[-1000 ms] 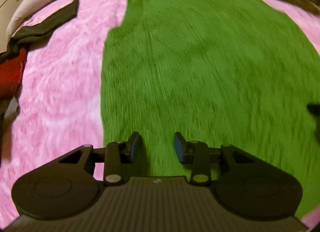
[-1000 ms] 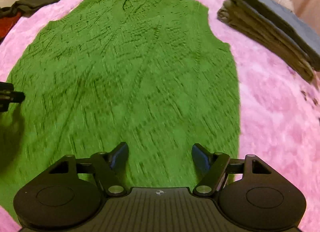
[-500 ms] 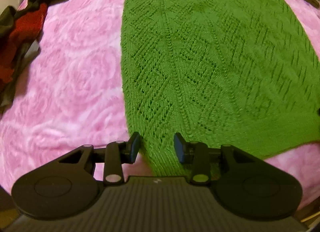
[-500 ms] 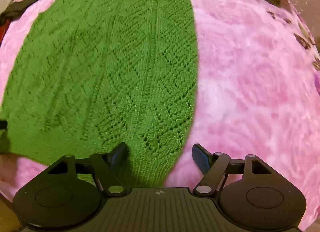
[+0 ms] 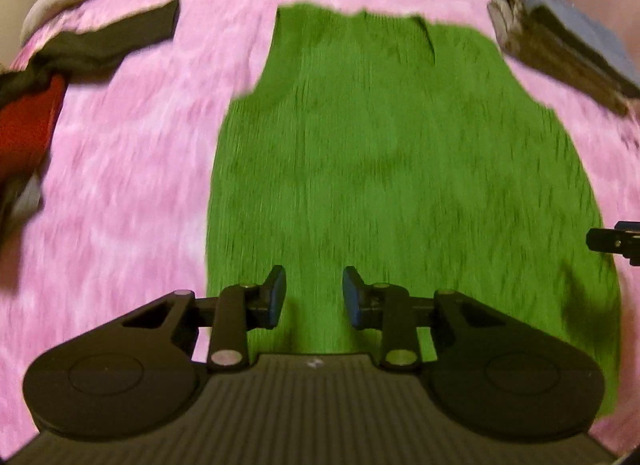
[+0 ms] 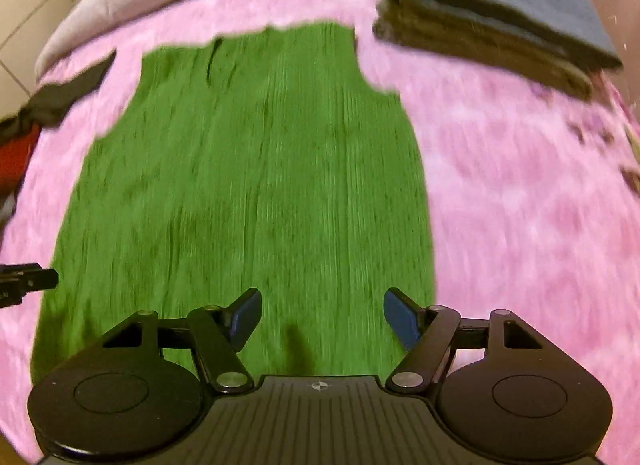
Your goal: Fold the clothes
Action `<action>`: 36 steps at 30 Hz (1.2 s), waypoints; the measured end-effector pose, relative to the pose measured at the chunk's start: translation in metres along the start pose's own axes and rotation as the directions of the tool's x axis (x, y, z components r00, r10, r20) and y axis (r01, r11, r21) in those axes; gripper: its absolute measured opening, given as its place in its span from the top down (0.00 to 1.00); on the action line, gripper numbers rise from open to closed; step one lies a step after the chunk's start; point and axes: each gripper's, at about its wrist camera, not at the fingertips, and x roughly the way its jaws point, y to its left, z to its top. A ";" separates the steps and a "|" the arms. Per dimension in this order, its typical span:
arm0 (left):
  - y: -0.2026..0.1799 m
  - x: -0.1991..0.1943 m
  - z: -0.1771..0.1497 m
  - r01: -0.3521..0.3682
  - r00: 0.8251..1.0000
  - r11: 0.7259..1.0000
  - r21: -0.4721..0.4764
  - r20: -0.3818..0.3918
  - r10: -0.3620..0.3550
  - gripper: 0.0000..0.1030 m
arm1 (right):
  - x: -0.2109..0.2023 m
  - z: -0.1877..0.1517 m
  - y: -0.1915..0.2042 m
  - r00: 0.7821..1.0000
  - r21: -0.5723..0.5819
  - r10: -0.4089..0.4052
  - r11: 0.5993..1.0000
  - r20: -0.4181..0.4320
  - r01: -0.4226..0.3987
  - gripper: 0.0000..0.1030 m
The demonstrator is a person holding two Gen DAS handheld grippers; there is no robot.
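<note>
Lying flat on the pink blanket (image 5: pixel 120 193), the green vest (image 5: pixel 400 169) looks soft, floppy (stretchy knit); grip its near hem corners. Left gripper (image 5: pixel 314 297) and right gripper (image 6: pixel 322 319) hover over that hem, fingers apart, empty.

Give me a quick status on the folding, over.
Left gripper open, right gripper open, both empty. Green vest flat on pink blanket, unfolded. Folded stack off to the side, nothing blocking.

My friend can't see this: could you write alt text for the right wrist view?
A green knitted vest lies flat on a pink blanket, open right tongs above its lower edge. Folded clothes are stacked far right.
</note>
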 end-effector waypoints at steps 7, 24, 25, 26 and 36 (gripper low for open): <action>-0.003 0.052 0.052 0.003 1.000 1.000 0.029 0.024 -0.003 0.75 | 0.045 0.053 0.007 0.999 -0.035 0.009 0.999 0.031 -0.008 0.31; 0.009 0.171 0.214 -0.040 0.987 0.996 0.080 0.156 0.027 0.78 | 0.168 0.188 0.024 0.993 -0.148 0.018 0.989 0.117 -0.001 0.44; 0.009 0.175 0.218 -0.044 0.987 0.995 0.086 0.158 0.030 0.78 | 0.172 0.195 0.023 0.993 -0.139 0.017 0.990 0.116 0.000 0.44; 0.009 0.179 0.222 -0.047 0.987 0.995 0.093 0.159 0.032 0.78 | 0.172 0.197 0.022 0.993 -0.133 0.015 0.991 0.113 0.000 0.44; -0.003 0.164 0.215 -0.144 0.986 0.980 0.139 0.101 0.131 0.78 | 0.145 0.194 0.020 0.998 -0.100 0.003 0.995 0.068 0.004 0.42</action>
